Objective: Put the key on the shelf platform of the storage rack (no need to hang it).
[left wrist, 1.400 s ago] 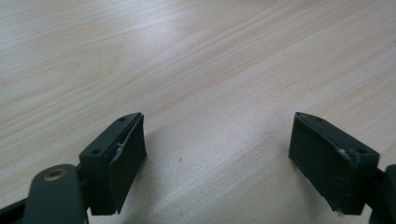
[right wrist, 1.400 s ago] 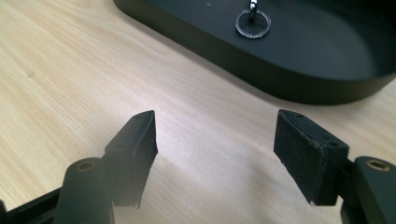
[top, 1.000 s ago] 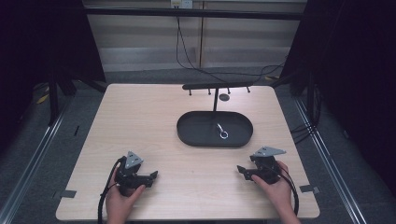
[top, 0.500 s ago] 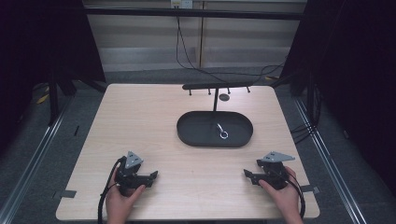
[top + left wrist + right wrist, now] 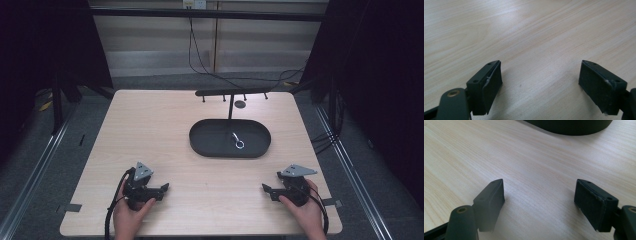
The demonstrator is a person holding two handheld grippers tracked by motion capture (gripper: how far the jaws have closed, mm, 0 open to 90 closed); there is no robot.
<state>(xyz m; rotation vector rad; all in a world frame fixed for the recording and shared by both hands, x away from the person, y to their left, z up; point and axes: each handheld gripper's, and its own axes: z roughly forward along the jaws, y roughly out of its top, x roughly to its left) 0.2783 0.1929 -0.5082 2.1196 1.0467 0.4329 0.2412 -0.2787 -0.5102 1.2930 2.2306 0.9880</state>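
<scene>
Both hand-held grippers rest wide apart-jawed and empty on the counter [image 5: 150, 130].

Left hand-held gripper [image 5: 161, 189] at 7 o'clock, right hand-held gripper [image 5: 266, 189] at 5; ringed metal piece [image 5: 237, 140] lies in the black tray [image 5: 205, 145], centre. Thin and flat, it could slip from a pinch or be pushed along the tray.

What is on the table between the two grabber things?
Nothing: the high view shows bare wooden table between the left gripper and the right gripper.
</scene>
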